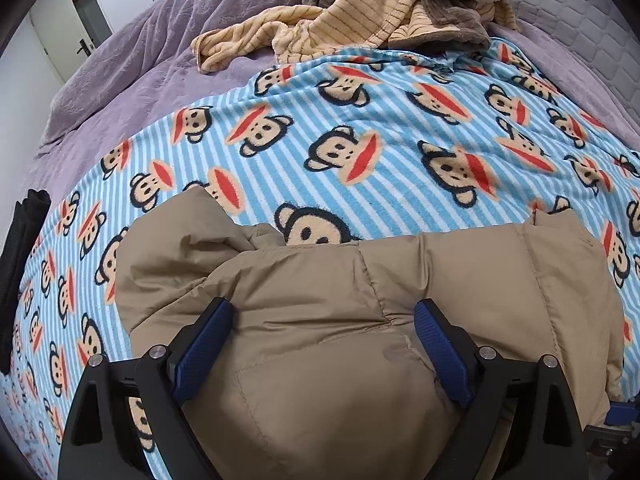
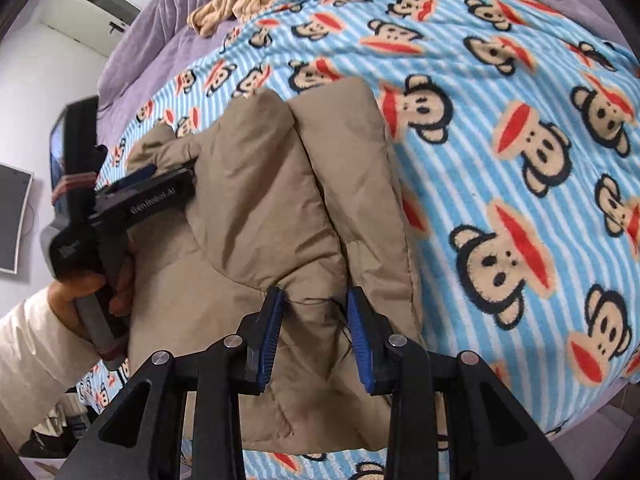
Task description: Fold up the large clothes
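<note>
**Operator:** With the tan quilted padded jacket [image 1: 320, 320] lying bundled on the blue-striped monkey-print fleece blanket [image 1: 360, 128] over the bed, what comes next?

**Technician:** Flatten and square the fold. The left gripper [image 1: 324, 344] hovers with its jaws spread wide over the jacket, gripping nothing. The right gripper [image 2: 314, 332] stands part open astride a puffy ridge, pads apparently not pinching.

**Operator:** Risk?

**Technician:** Padding likely springs back. Press seams level before regripping an edge.
</note>
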`<act>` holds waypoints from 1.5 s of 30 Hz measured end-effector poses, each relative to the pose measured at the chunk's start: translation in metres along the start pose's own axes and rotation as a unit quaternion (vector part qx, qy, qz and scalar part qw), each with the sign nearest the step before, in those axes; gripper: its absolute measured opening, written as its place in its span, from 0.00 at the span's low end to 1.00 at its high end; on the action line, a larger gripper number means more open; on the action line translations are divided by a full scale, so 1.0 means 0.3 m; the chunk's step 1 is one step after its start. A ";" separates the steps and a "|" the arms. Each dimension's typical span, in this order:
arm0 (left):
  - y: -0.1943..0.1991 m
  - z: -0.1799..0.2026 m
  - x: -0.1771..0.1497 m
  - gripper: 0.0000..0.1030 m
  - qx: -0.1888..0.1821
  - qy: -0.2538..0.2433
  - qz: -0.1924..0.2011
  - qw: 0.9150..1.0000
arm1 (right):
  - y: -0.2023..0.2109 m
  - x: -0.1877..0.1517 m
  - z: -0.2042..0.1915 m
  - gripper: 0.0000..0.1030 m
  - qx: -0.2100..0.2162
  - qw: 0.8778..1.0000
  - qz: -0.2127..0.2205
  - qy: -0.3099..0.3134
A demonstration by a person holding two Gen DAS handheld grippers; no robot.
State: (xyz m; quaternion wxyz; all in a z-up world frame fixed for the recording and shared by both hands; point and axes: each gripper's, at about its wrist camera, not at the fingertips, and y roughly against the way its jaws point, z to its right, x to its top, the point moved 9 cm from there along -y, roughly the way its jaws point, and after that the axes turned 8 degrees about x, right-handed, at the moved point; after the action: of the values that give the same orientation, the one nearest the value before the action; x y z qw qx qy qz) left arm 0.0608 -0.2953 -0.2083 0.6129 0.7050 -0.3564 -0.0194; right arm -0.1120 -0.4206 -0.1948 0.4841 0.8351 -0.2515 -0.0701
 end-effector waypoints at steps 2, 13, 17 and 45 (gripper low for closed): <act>0.024 -0.014 -0.001 0.90 0.003 0.008 -0.005 1.000 | -0.035 -0.016 0.024 0.35 0.015 1.000 -0.012 -0.017; 0.239 -0.182 -0.220 0.90 -0.015 0.100 -0.057 0.993 | -0.103 -0.053 0.029 0.35 0.040 0.997 -0.059 -0.005; 0.286 -0.218 -0.364 0.90 -0.019 0.133 -0.093 0.987 | -0.119 -0.034 0.045 0.36 0.048 0.996 -0.068 -0.011; 0.392 -0.282 -0.692 0.90 -0.091 0.170 -0.137 0.972 | -0.019 -0.152 -0.079 0.47 -0.031 0.999 -0.024 -0.018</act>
State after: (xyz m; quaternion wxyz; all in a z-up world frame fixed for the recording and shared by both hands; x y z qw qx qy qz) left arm -0.1109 -0.1137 -0.1690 0.7174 0.6816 -0.1434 -0.0151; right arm -0.1407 -0.3777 -0.1929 0.5036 0.8240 -0.2375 -0.1050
